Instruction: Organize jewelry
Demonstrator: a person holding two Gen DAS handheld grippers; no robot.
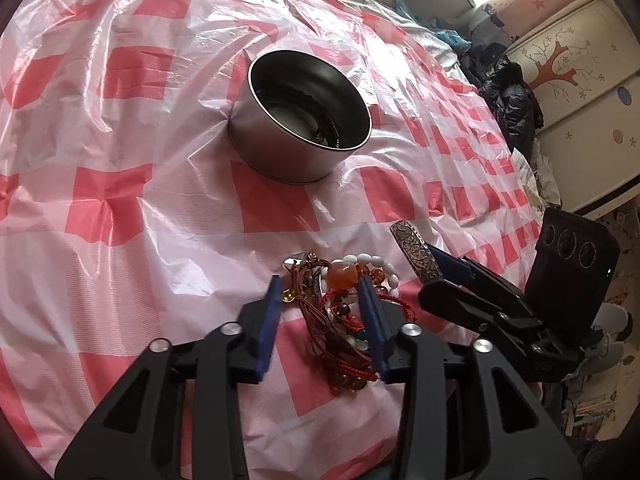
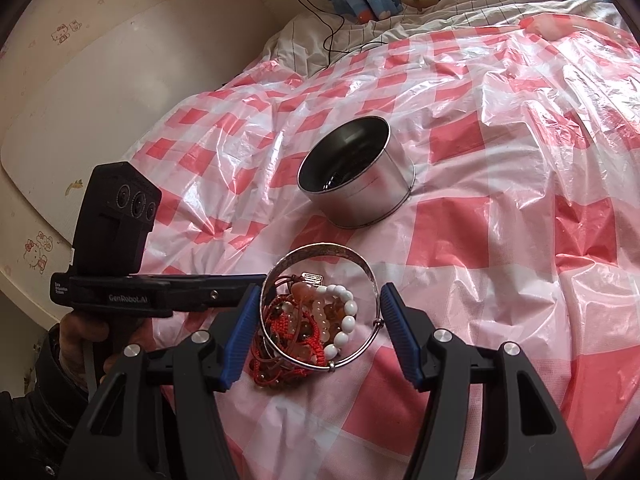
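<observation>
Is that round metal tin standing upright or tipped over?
Upright. The metal tin rests on its base on the checked plastic sheet, its open mouth facing up, no lid on it.

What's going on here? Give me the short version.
A person is sorting jewelry on a bed covered with a pink checked plastic sheet, holding a gripper in each hand. The right gripper grips a silver bangle tilted up over the tangled pile of bead bracelets and red cords. The left gripper straddles that pile with its jaws slightly apart, gripping nothing firmly. The round metal tin stands beyond the pile.
</observation>
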